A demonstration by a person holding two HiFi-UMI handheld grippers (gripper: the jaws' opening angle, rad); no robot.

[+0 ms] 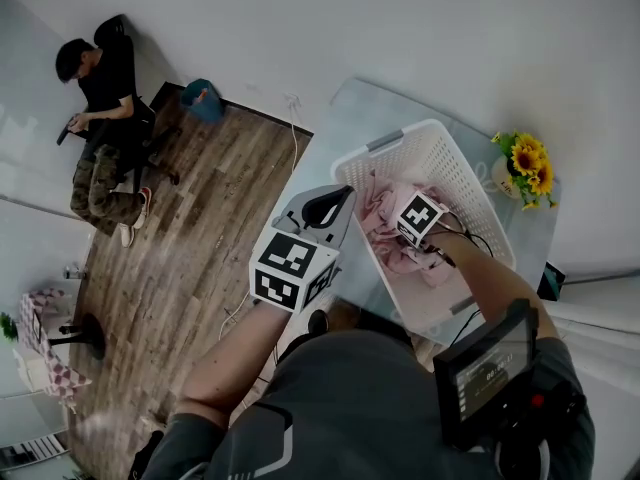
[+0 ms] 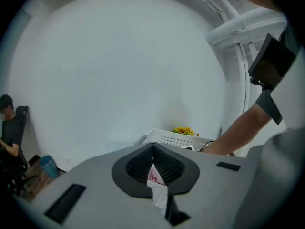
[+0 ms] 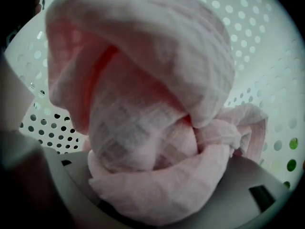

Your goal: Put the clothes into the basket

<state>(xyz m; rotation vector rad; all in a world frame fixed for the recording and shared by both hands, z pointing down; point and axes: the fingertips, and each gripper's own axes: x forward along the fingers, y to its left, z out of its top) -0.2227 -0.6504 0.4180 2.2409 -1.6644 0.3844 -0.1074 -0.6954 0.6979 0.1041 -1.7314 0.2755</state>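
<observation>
A white perforated basket [image 1: 400, 140] stands on a glass table and holds crumpled pink clothes [image 1: 385, 208]. My right gripper [image 1: 398, 230] is down inside the basket among them. In the right gripper view a thick bundle of pink cloth [image 3: 143, 80] fills the picture and lies across the right gripper [image 3: 157, 194], hiding its pads; the basket wall [image 3: 267, 80] is close behind. My left gripper [image 1: 343, 194] is held up beside the basket's near left corner. Its jaws are shut [image 2: 153, 159], with a small pink and white cloth tag [image 2: 157, 187] pinched between them.
A pot of yellow sunflowers [image 1: 527, 168] stands just right of the basket on the glass table [image 1: 350, 108]. A person sits on a chair [image 1: 100, 118] at the far left on the wooden floor, near a blue bin [image 1: 203, 98]. A screen [image 1: 490, 368] hangs at my chest.
</observation>
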